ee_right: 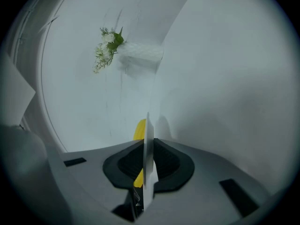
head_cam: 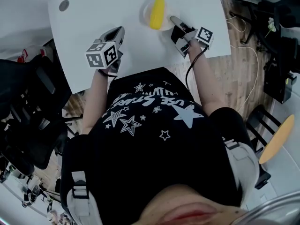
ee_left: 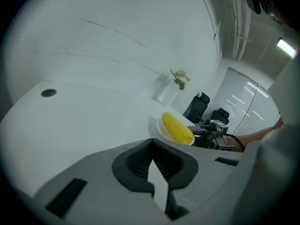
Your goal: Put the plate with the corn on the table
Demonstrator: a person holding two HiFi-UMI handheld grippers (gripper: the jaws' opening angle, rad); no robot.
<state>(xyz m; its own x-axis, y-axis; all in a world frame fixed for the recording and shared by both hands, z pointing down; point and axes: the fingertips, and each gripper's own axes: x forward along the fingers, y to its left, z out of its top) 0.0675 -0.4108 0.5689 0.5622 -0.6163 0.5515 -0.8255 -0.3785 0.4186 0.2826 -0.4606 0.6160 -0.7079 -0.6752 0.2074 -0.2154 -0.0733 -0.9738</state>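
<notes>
The plate (head_cam: 166,24) sat edge-on between the jaws of my right gripper (head_cam: 173,19), its rim pinched by both pads, and the corn (head_cam: 157,12) lay on it just beyond my jaw tips. It was low over the table (head_cam: 93,13), either resting there or about to; I could not tell which. To do this step well, I judged I should keep the plate level so the corn could not roll, lower it until the whole base met the top, then open the jaws and draw straight back along the rim without dragging it. My left gripper (head_cam: 117,33) hung well to the side of the plate, jaws closed on nothing, and needed only to keep clear. The white top ahead of both jaws was bare except for a round cap (head_cam: 64,5) off to the left. Beyond stood a vase (ee_right: 143,53) of flowers, a pale wall and dark chairs (ee_left: 199,104).
</notes>
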